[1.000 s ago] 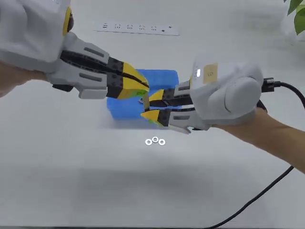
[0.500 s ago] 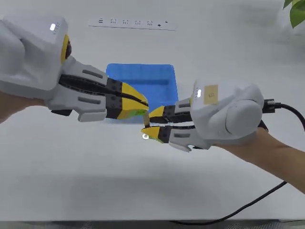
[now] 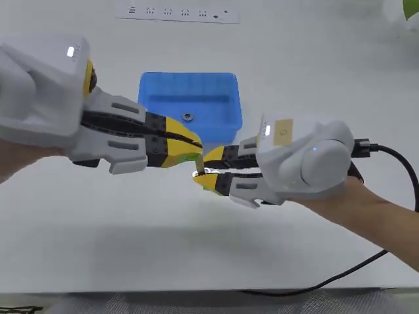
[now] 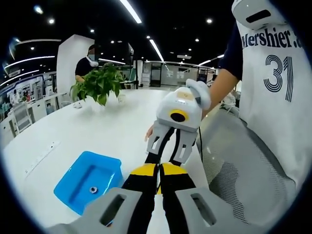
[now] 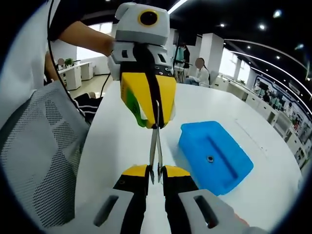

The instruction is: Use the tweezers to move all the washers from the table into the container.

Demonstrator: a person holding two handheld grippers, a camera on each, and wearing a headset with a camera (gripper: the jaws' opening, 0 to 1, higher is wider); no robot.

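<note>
Tweezers (image 5: 156, 146) of thin bare steel, two slim arms joined at one end, run between your two grippers, close in front of you above the smooth, matte white tabletop (image 3: 131, 222). Your left gripper (image 4: 157, 169), grey plastic with black links and yellow pads, has its jaws pressed together on the joined end. Your right gripper (image 5: 156, 171), of the same make, has its jaws only narrowly apart with the tweezers' free ends between them; whether they press on the arms cannot be told. A black cable (image 3: 383, 150) leaves its rear and curves off to your right.

Just beyond the gripper tips sits the blue plastic container (image 3: 157, 104), a shallow rectangular tray with rounded corners. One small round metal washer (image 3: 188, 117) lies on its floor near the middle. Farther back, a long white power strip (image 3: 177, 12) lies flat on the tabletop.

Around you the room is a wide open office with strip lights in a dark ceiling and white columns. A leafy green potted plant (image 4: 97, 83) stands at the far end of the tabletop, and a grey mesh chair (image 5: 34, 161) is beside you.
</note>
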